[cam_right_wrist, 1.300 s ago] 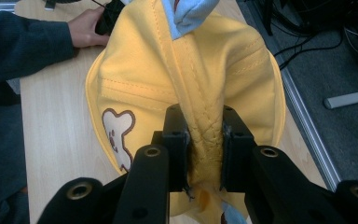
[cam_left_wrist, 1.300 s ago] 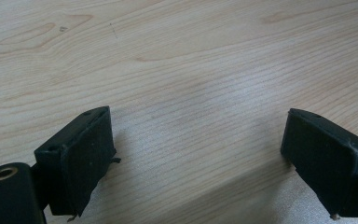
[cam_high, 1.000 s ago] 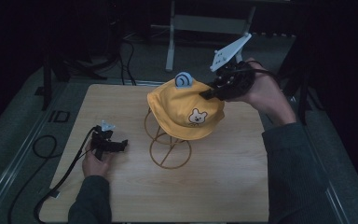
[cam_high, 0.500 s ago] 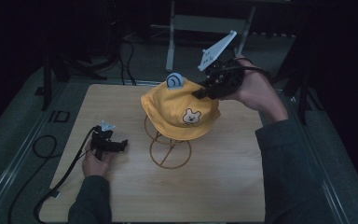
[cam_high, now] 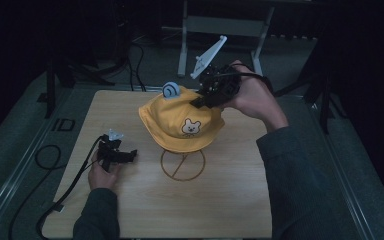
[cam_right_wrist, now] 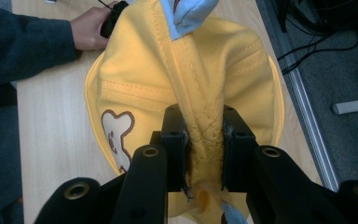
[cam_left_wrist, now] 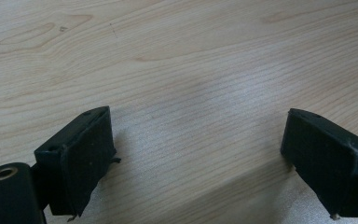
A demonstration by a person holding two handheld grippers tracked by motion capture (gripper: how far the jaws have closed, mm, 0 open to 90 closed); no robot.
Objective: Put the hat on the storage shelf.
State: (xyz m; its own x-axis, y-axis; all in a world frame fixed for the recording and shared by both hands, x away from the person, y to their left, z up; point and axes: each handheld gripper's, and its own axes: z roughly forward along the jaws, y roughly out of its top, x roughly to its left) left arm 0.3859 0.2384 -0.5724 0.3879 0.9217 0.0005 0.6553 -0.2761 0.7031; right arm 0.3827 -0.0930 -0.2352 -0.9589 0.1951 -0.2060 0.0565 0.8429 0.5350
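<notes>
High view: a yellow fabric child's hat with a bear face and a blue ear (cam_high: 181,120) is seen lifted above a round gold wire stand (cam_high: 182,164) near the middle of the light wooden table (cam_high: 220,200). A fold of the hat's crown is pinched between the closed jaws of the right gripper (cam_high: 203,100), held at the hat's far right side. In the right gripper view the quilted yellow ridge is clamped between the jaws of that gripper (cam_right_wrist: 204,154). The left gripper (cam_high: 123,156) is rested on the table to the left of the stand, its jaws spread apart over bare wood.
</notes>
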